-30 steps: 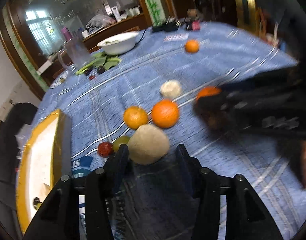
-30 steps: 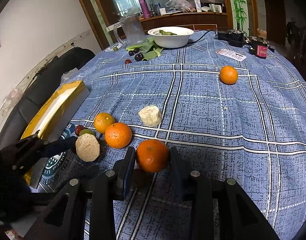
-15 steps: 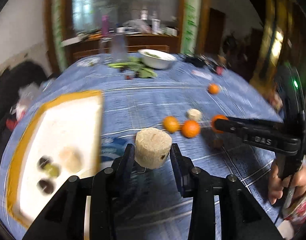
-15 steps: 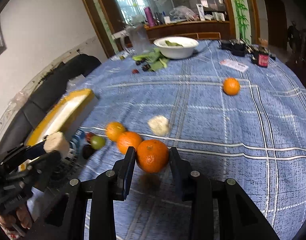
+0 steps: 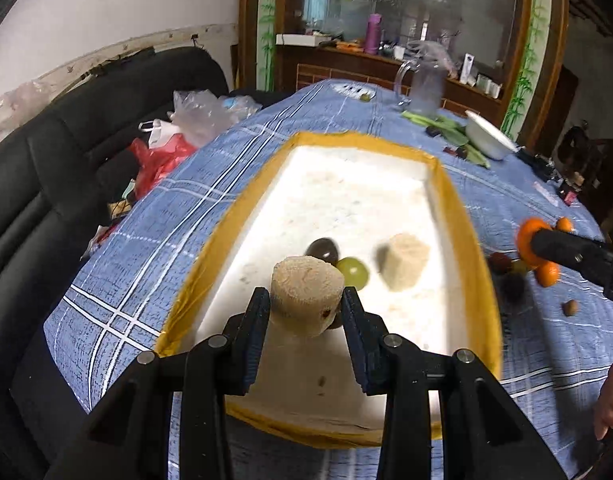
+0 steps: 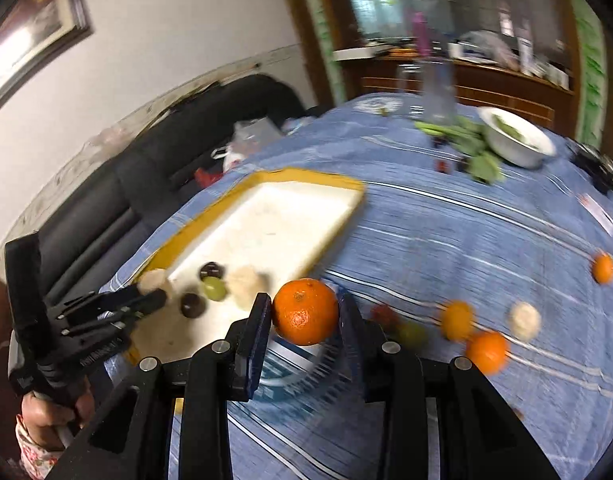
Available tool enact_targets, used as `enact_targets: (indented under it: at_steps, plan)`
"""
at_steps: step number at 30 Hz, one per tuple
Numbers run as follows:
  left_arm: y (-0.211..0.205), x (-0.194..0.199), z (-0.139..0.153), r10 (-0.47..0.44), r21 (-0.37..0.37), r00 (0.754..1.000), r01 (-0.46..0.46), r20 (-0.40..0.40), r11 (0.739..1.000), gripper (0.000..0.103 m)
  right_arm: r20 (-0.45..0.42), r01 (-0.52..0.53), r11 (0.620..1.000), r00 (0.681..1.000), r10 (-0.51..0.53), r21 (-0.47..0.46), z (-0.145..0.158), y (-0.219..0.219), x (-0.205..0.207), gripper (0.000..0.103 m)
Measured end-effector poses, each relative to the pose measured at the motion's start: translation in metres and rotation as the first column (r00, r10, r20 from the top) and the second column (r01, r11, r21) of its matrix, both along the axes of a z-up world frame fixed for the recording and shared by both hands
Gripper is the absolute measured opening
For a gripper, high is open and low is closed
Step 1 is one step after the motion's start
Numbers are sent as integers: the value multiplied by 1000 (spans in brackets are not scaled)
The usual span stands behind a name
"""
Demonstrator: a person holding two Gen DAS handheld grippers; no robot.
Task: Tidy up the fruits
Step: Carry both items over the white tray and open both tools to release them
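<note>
Tray [image 5: 452, 216] floor beyond held chunk [image 5: 306, 294] lies bare.

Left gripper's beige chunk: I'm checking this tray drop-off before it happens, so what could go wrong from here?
The beige cylinder in the left gripper hangs over the tray, just above a green grape and a dark fruit; dropped there, it may knock or crush them. The right gripper, carrying an orange, is heading to the same near corner, so the grippers could collide.

On the blue checked tablecloth [image 5: 154, 216], a white bowl [image 5: 488, 140] at two o'clock, green leaves [image 5: 438, 124] beside it, a clear jug [image 5: 424, 88] at one; black sofa [image 5: 46, 168] at nine
</note>
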State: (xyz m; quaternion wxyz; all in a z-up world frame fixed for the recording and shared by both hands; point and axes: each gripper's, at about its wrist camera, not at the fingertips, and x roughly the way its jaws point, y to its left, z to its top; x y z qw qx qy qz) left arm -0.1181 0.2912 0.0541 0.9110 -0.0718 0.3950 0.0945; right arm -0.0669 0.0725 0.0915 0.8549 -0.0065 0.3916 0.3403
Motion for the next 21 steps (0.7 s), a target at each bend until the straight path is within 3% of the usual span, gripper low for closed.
enact_targets:
  at_steps: [8,15,17,19,21]
  plan:
    - [7,5,-11,7,16,1000,-7,-7,1000,36,0,-32,986,999,33,-162,-20,83,33,38]
    - [10,1,-10,-7,-14,1000,7,0,1000,36,-96,-55,972,995,34,-226,-47,114,65,38]
    - [11,0,-9,-13,-24,1000,13,4,1000,43,-91,-60,970,995,39,-234,-49,119,65,38]
    - [13,-1,-7,-9,-48,1000,9,8,999,58,-93,-59,970,995,38,-234,-49,121,64,39]
    - [15,-4,-3,-5,-76,1000,6,22,997,59,-88,-52,971,996,32,-232,-48,119,63,49]
